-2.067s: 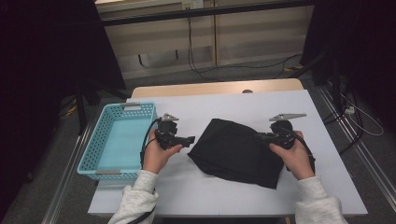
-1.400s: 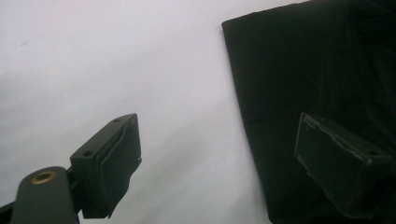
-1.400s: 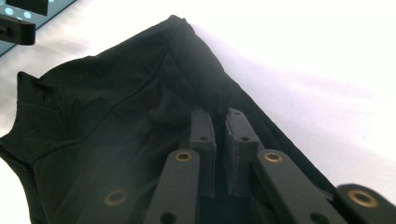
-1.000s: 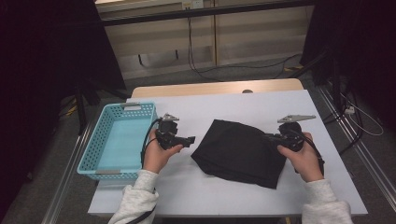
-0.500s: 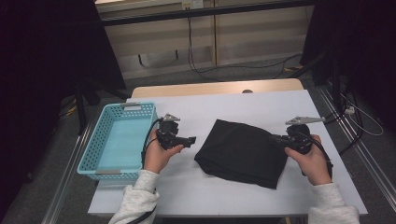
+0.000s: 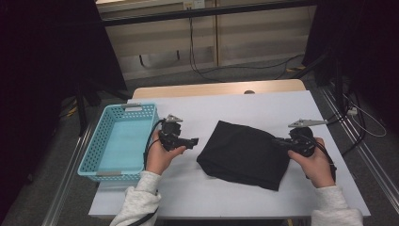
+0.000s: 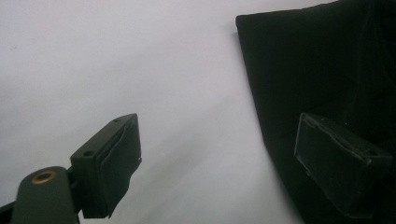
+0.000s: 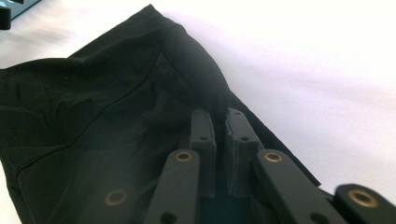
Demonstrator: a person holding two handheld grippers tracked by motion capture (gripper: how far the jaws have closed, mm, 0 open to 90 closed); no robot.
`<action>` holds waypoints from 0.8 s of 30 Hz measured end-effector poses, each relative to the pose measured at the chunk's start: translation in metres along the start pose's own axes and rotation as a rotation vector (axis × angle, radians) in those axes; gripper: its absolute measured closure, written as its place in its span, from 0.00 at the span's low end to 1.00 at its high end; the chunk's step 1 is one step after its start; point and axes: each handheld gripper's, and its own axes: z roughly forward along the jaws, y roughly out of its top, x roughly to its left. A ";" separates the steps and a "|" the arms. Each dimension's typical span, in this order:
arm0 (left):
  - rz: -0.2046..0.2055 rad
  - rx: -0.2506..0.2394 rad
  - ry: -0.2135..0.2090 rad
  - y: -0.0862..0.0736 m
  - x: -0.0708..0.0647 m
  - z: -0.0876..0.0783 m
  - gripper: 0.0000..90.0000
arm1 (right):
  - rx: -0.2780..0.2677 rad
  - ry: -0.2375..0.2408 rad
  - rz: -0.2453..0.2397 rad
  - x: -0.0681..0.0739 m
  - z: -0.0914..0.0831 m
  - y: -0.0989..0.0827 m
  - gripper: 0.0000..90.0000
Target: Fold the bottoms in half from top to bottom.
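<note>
Black cloth (image 6: 244, 153) on the white table (image 6: 263, 106), its edge pinched in the right tongs (image 6: 278, 141), left tongs (image 6: 194, 141) wide apart beside it

Left gripper (image 7: 215, 163) jaws spread wide, white table (image 7: 116, 60), black cloth (image 7: 317, 60) behind right-hand jaw

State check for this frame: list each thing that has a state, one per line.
Black cloth: folded, flat on the table, its right edge pinched up.
Right claw: shut on the black cloth's edge.
Left claw: open, nothing between the jaws, beside the cloth's left edge.
Blue basket: upright, empty.
</note>
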 end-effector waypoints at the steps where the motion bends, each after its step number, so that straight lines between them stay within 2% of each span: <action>1: 0.001 0.001 -0.003 0.000 -0.001 0.001 0.16 | 0.000 -0.003 0.003 -0.001 0.000 0.000 0.93; 7: 0.003 0.012 -0.008 -0.001 -0.002 0.003 0.16 | 0.024 -0.020 -0.002 -0.001 0.002 -0.003 0.93; 11: 0.002 0.009 -0.009 -0.001 -0.004 0.004 0.16 | 0.071 -0.048 -0.014 -0.003 0.010 -0.009 0.93; 15: 0.003 0.008 -0.010 -0.001 -0.005 0.004 0.16 | 0.094 -0.058 -0.015 -0.005 0.015 -0.013 0.92; 24: 0.010 0.011 -0.012 -0.001 -0.007 0.005 0.16 | 0.098 -0.064 -0.025 -0.005 0.017 -0.014 0.93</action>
